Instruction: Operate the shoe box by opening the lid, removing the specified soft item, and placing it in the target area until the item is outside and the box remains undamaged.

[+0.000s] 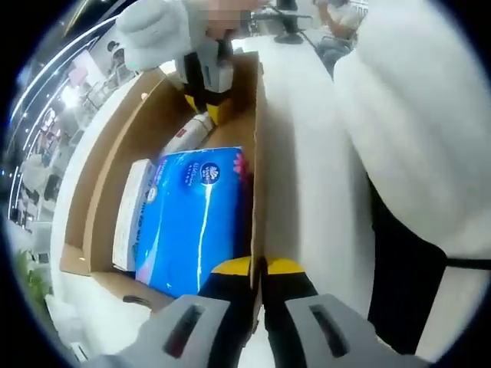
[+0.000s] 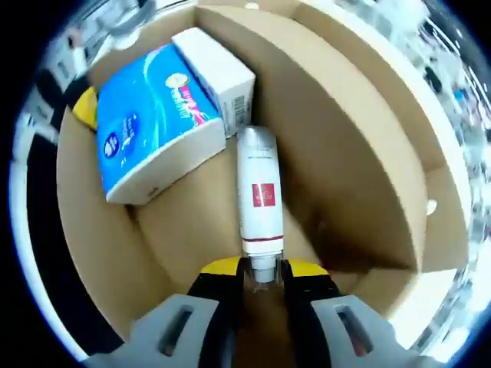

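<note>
White table (image 1: 307,153): left gripper (image 1: 258,270) clamps box (image 2: 368,153) wall, right gripper (image 2: 261,270) pinches bottle (image 2: 259,192) cap; lift straight, slowly.

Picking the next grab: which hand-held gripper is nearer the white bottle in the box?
Right. The right hand-held gripper has its jaws around the white bottle at its cap end; the left hand-held gripper clamps the box wall farther off.

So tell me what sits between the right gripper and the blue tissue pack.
A white bottle, its neck between the right gripper's jaws, lies toward the blue tissue pack, per the right gripper view.
</note>
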Tool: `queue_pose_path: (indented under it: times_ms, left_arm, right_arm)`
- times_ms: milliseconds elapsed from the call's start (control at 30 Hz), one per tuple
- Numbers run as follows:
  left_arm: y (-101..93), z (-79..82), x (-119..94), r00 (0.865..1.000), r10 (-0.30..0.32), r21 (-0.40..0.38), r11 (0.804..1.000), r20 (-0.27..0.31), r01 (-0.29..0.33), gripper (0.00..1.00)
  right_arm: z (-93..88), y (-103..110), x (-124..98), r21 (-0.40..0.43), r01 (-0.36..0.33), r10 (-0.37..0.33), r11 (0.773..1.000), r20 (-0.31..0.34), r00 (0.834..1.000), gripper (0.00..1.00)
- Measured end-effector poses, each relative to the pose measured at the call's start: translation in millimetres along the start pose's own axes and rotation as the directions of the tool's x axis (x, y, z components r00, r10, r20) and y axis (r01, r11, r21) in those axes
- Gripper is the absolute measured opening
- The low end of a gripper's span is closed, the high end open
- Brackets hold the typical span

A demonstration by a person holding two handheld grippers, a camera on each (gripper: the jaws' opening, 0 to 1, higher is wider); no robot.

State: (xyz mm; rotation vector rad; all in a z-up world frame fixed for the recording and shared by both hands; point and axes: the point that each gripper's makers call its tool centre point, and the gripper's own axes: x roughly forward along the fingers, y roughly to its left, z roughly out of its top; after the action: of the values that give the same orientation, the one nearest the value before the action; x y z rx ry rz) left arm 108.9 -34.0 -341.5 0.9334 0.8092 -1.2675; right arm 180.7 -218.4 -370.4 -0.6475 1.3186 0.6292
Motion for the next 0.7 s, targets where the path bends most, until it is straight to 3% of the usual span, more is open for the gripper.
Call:
queue_pose_path:
  times_ms: [67, 200, 433, 600, 700]
  left_arm:
    - [-0.1, -0.1, 0.3, 1.000, -0.001, 0.000, 1.000, -0.003, 0.001, 0.03]
    - [-0.4, -0.2, 0.5, 1.000, 0.006, 0.002, 1.000, -0.004, -0.006, 0.03]
    - [-0.9, -0.1, 0.6, 1.000, -0.003, 0.017, 1.000, -0.006, 0.003, 0.03]
    - [-1.3, -0.5, 1.2, 1.000, 0.018, 0.013, 1.000, -0.017, -0.017, 0.03]
    - [-1.8, -0.9, 0.6, 1.000, 0.030, 0.038, 0.999, -0.008, -0.030, 0.03]
  right_arm:
    - [-2.8, 0.2, 1.0, 0.037, 0.008, -0.007, 0.999, -0.020, 1.000, 0.19]
    - [0.6, 1.9, 5.0, -0.021, 0.028, -0.029, 0.999, -0.028, 0.999, 0.19]
    - [0.0, 2.4, 5.0, -0.016, 0.014, -0.014, 1.000, -0.050, 0.999, 0.19]
    - [3.5, 4.5, 5.3, -0.176, 0.033, -0.053, 0.984, -0.110, 0.993, 0.19]
    - [3.4, 5.5, 6.1, -0.139, 0.045, -0.066, 0.989, -0.152, 0.986, 0.19]
